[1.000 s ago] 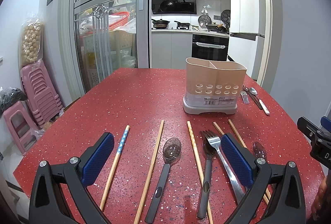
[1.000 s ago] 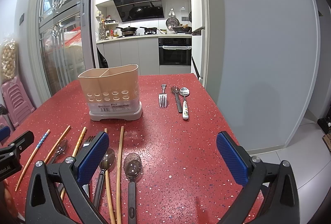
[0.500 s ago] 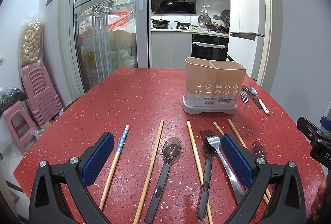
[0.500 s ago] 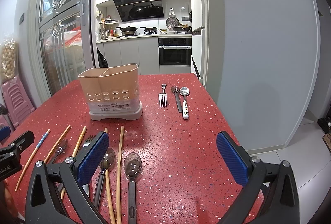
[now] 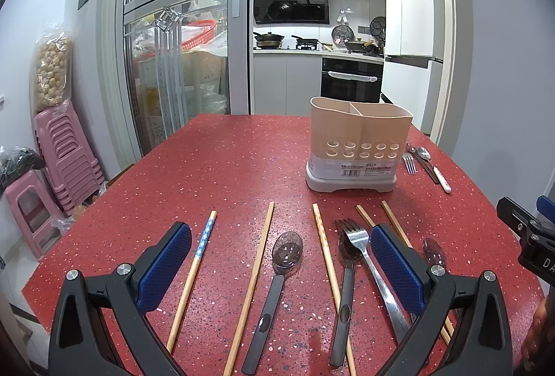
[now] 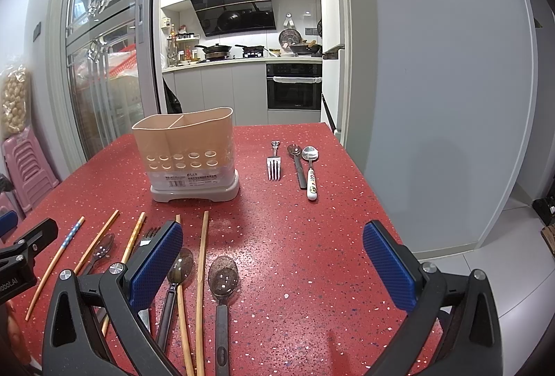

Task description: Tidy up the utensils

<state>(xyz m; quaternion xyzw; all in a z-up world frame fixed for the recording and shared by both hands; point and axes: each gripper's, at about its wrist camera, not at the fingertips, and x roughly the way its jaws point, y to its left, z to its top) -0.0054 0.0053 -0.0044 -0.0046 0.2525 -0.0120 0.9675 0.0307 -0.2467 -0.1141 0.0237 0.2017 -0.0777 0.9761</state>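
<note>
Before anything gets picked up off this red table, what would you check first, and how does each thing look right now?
1. Left gripper open and holding nothing: ok.
2. Right gripper open and holding nothing: ok.
3. Holder upright on the table, top open: ok.
4. Holder compartments free of utensils: nothing sticks out above the rim; inside, cannot tell.
5. Utensils lie apart for a clean grab: not ok; the fork lies against a dark spoon, with chopsticks under the left gripper's right finger.
6. Far utensils beside the holder, the small fork and two spoons, lie flat in plain sight: ok.
</note>
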